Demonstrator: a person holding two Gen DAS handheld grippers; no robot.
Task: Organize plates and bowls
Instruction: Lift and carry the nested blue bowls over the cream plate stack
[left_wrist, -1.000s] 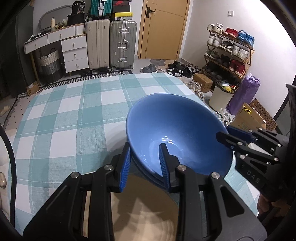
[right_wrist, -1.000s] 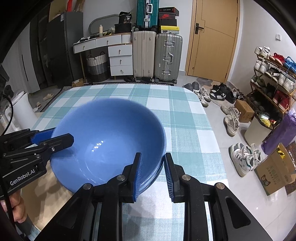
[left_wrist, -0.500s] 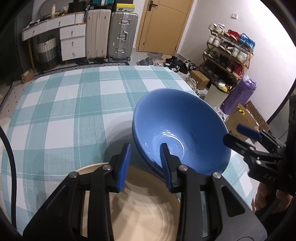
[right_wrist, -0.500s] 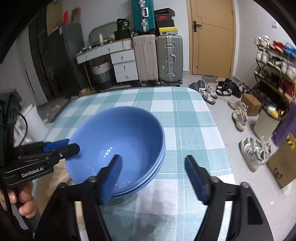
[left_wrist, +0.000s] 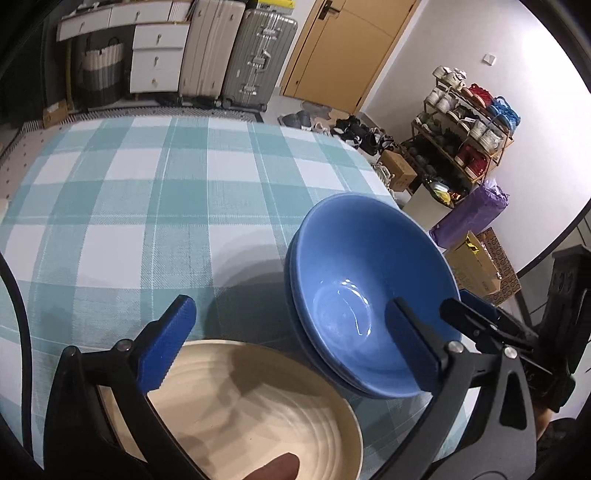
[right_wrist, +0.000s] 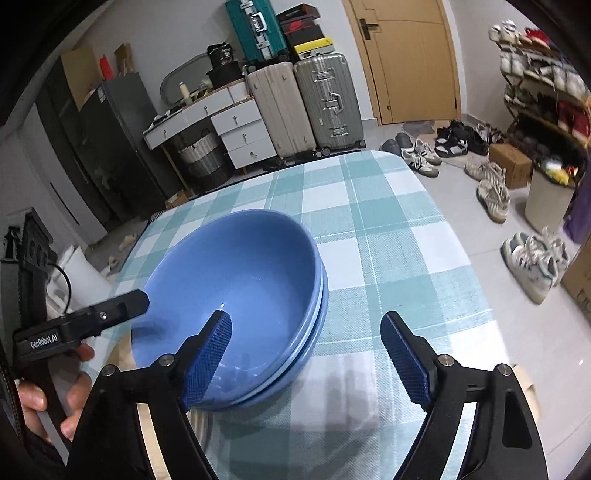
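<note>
Two blue bowls (left_wrist: 369, 288) sit nested on the teal checked tablecloth (left_wrist: 147, 206), near its right edge. A cream plate (left_wrist: 251, 410) lies just in front of them, under my left gripper (left_wrist: 291, 343), which is open and empty above the plate's far rim. In the right wrist view the nested blue bowls (right_wrist: 240, 291) rest below my right gripper (right_wrist: 306, 350), which is open and empty; its left pad is over the bowls' near rim, its right pad over the cloth. The left gripper's finger (right_wrist: 114, 306) shows at the bowls' left side.
The table's right edge (right_wrist: 472, 280) drops to a floor strewn with shoes (right_wrist: 532, 262). Suitcases (right_wrist: 303, 103), a white drawer unit (right_wrist: 236, 129) and a door stand beyond the table. A shoe rack (left_wrist: 465, 122) and cardboard boxes (left_wrist: 480, 262) are to the right.
Both grippers have let go of the blue bowl, opened wide and drawn back. The bowl now sits nested in the other blue bowl on the cloth.
</note>
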